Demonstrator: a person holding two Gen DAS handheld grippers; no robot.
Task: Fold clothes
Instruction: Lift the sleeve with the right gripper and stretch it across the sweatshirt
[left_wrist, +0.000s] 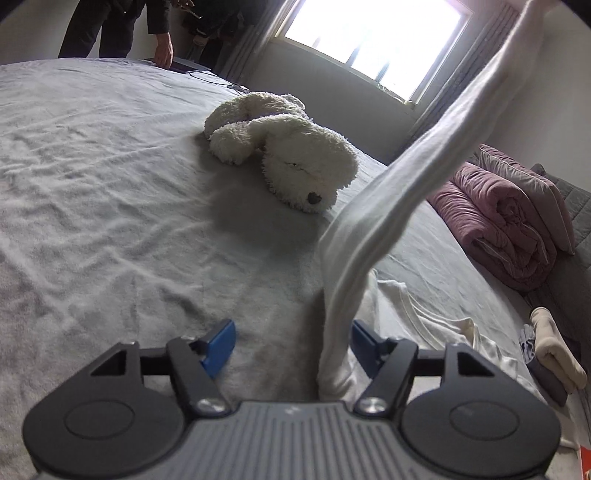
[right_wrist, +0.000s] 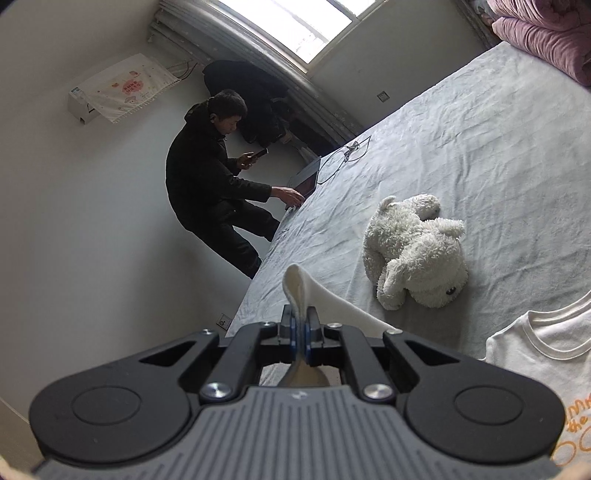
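The right gripper (right_wrist: 301, 332) has its blue pads pressed together on a fold of the white garment (left_wrist: 373, 236), lifting 1 end high so the cloth runs as a taut band up toward the window (left_wrist: 373, 37), while the rest, with its round collar, lies crumpled on the grey bedsheet (left_wrist: 110, 177) at the near right. The left gripper (left_wrist: 291, 345) hangs low over the sheet with its 2 fingers wide apart; the hanging strip passes just inside the right-hand pad and nothing is pinched. To do this well, I'd say the left should close on that strip low down, then both should draw it flat, clear of the plush dog (left_wrist: 288, 151). The right gripper is tilted sideways, aimed across the bed.
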